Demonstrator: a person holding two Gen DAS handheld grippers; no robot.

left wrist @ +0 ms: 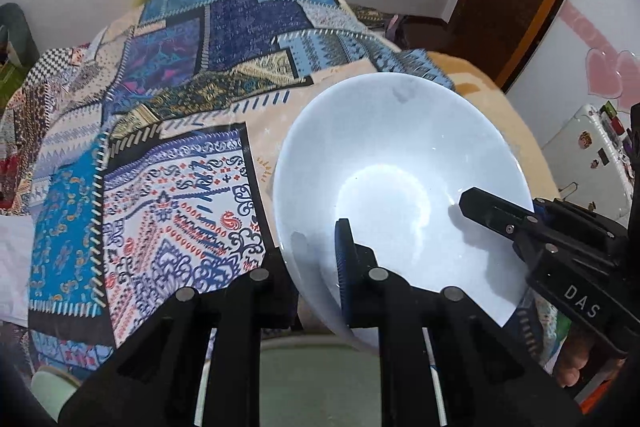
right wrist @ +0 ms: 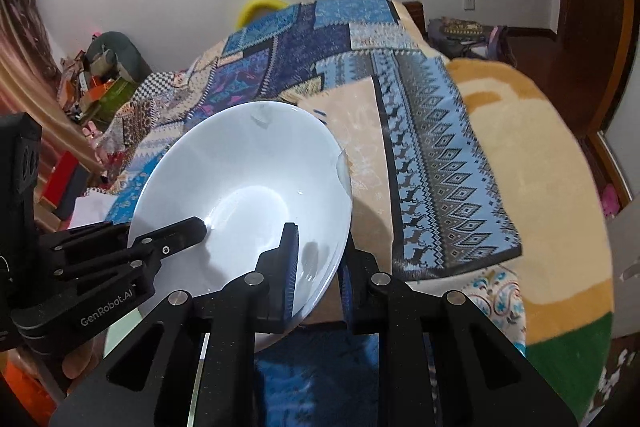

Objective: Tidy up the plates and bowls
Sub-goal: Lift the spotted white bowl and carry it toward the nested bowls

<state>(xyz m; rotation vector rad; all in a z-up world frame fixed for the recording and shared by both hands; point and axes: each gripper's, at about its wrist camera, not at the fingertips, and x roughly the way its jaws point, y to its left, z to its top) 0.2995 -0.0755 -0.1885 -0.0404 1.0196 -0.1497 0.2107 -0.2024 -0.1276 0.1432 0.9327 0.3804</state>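
A white bowl [left wrist: 396,155] hangs tilted above a bed, and both grippers hold it by the rim. In the left wrist view my left gripper [left wrist: 314,263] is shut on the near rim, with one blue pad [left wrist: 343,259] inside the bowl and the other finger under it. My right gripper [left wrist: 480,211] clamps the rim from the right. In the right wrist view my right gripper [right wrist: 316,267] is shut on the bowl [right wrist: 248,163] at its near right rim, and the left gripper [right wrist: 192,227] grips it from the left. The bowl's right rim shows a small notch [right wrist: 342,167].
A patchwork blanket [left wrist: 168,131] in blue patterns covers the bed, beside a beige and yellow fleece blanket [right wrist: 532,163]. A pale green glass surface [left wrist: 320,367] lies below the grippers. Cluttered boxes [right wrist: 100,83] stand at the far left, and a white case [left wrist: 584,147] stands at the right.
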